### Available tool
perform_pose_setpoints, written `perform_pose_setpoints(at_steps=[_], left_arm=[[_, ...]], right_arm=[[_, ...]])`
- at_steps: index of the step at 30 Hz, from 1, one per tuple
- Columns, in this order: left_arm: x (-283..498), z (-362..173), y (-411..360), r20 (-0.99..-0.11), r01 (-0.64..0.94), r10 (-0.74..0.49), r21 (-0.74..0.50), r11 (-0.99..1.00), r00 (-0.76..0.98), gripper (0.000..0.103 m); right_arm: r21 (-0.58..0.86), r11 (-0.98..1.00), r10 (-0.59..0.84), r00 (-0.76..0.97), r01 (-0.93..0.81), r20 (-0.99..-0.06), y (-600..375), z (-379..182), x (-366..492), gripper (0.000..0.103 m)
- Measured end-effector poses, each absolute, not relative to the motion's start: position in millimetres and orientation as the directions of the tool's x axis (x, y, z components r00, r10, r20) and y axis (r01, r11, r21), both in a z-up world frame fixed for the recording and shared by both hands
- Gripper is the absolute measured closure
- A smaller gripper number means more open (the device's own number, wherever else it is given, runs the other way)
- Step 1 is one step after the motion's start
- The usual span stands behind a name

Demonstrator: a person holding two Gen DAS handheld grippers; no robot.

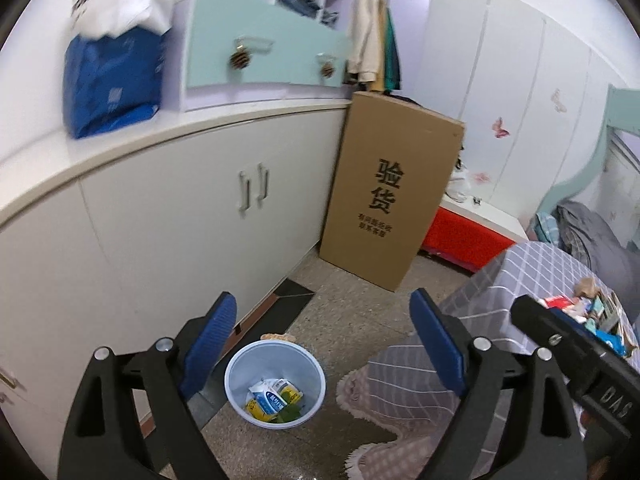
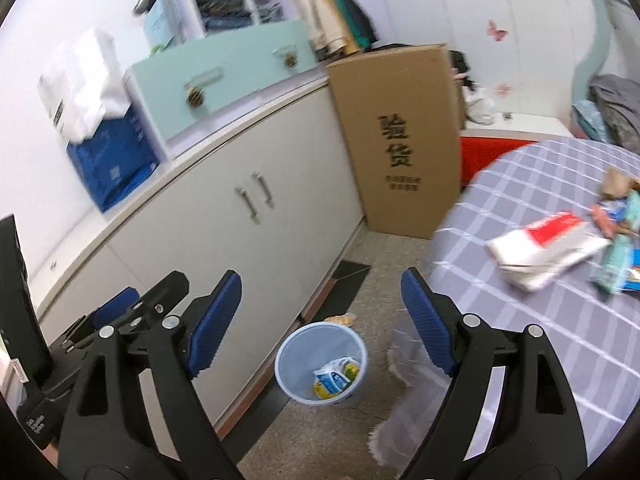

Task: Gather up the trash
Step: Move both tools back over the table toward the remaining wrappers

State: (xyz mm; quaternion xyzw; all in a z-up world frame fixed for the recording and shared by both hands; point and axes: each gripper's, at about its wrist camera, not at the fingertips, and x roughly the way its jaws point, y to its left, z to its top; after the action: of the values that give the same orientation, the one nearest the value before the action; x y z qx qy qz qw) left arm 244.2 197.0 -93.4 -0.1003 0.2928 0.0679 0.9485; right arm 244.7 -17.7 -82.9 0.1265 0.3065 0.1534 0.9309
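A pale blue waste bin stands on the floor by the cabinet, with wrappers lying in it. It also shows in the right wrist view. My left gripper is open and empty, high above the bin. My right gripper is open and empty, also above the bin. Several pieces of trash lie on the checked table: a white and red packet and a pile of small wrappers. The pile also shows in the left wrist view. The right gripper's body crosses the left wrist view.
A white cabinet runs along the left. A tall cardboard box leans at its end. A red and white bench stands behind it. A fringed mat lies on the floor under the table's cloth.
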Motion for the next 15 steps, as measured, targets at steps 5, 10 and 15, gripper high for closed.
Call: perform_pose_setpoints(at_steps=[5, 10, 15], left_arm=[[243, -82, 150, -0.559, -0.119, 0.028, -0.128, 0.985, 0.829, 0.016], [247, -83, 97, -0.578, -0.003, -0.05, -0.09, 0.996, 0.815, 0.016], [253, -92, 39, -0.608, 0.136, -0.13, -0.038, 0.99, 0.783, 0.016]], right_arm=[[0.378, 0.92, 0.308, 0.793, -0.106, -0.525, -72, -81, 232, 0.019], [0.434, 0.901, 0.267, 0.805, -0.013, -0.53, -122, -86, 221, 0.017], [0.417, 0.906, 0.178, 0.831, 0.07, -0.527, -165, -89, 201, 0.015]])
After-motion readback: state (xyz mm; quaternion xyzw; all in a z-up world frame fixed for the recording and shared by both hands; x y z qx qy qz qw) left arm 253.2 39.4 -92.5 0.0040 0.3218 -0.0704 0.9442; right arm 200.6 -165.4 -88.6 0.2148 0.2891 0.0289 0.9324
